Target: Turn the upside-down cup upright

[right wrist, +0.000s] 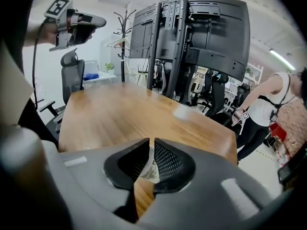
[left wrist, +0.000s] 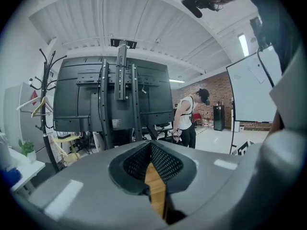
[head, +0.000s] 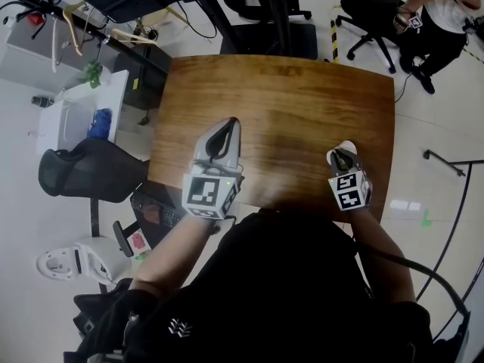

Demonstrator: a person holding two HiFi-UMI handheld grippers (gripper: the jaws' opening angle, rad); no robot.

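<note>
the right claw (right wrist: 150, 140) pinches the pale cup (right wrist: 148, 169) over the counter's (head: 287, 104) near right edge, seemingly mid-flip, so next roll it mouth-up and set it down; the left claw (left wrist: 150, 143) is pressed together, empty.

Left claw (head: 228, 125) level, jaws together, empty; right claw (head: 340, 157) tilted down, jaws nipped on cup (head: 346, 147)

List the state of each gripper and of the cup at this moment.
left gripper: shut, nothing between its jaws.
right gripper: shut on the cup.
cup: pinched between the right gripper's pads; whether it is upright or upside-down cannot be told.
</note>
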